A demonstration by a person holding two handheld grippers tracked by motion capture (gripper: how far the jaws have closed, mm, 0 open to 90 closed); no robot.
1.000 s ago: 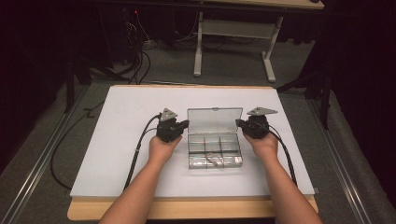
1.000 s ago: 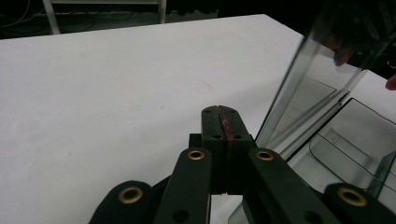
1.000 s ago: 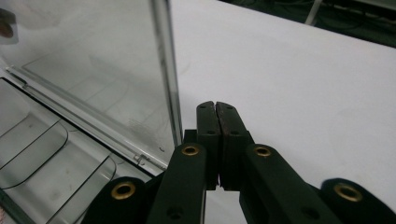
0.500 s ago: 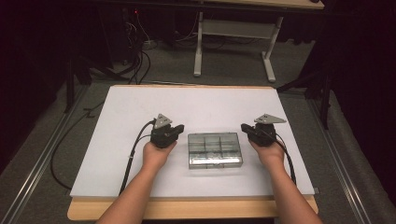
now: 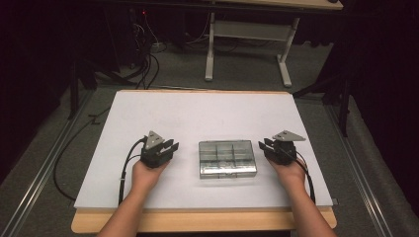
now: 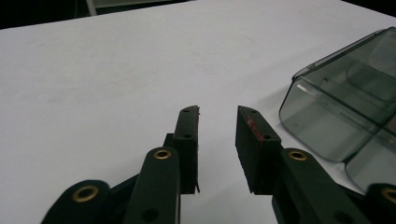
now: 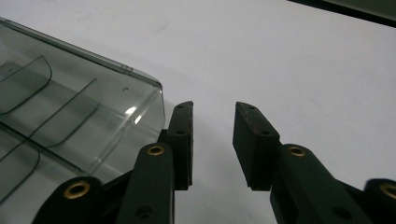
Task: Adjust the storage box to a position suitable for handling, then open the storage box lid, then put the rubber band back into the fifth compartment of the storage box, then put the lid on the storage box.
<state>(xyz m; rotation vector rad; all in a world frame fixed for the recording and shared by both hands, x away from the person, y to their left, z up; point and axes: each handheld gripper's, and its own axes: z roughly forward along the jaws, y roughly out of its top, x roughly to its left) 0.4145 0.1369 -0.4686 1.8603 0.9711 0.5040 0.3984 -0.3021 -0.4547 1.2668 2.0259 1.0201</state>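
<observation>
1. Clear plastic compartment box (image 5: 227,158) lies flat on the white table top (image 5: 197,113), lid closed – near the front edge, a little right of the sheet's middle.
2. Left gripper (image 5: 168,147) sits at the box's 9 o'clock in the high view, near it but apart, nothing touching.
3. Left gripper view: left gripper (image 6: 218,122) has its jaws parted with bare white surface in the gap; they have just been opening, nothing is between them. State: released.
4. Same view: the box (image 6: 336,112) is at 2 o'clock from the jaw tips, its rounded smoky corner closest, clear of the pads.
5. Right gripper (image 5: 267,146) sits at the box's 3 o'clock in the high view, just beside its right end with a narrow strip of white between.
6. Right gripper view: right gripper (image 7: 213,119) also has its jaws apart – they have just been opening, the gap is empty. State: released.
7. Same view: the box (image 7: 70,107) is at 9 to 10 o'clock, dividers visible through the lid; whether its corner touches the nearer jaw I cannot tell.
8. Both forearms enter from 6 o'clock of the high view, one on each side of the box.
</observation>
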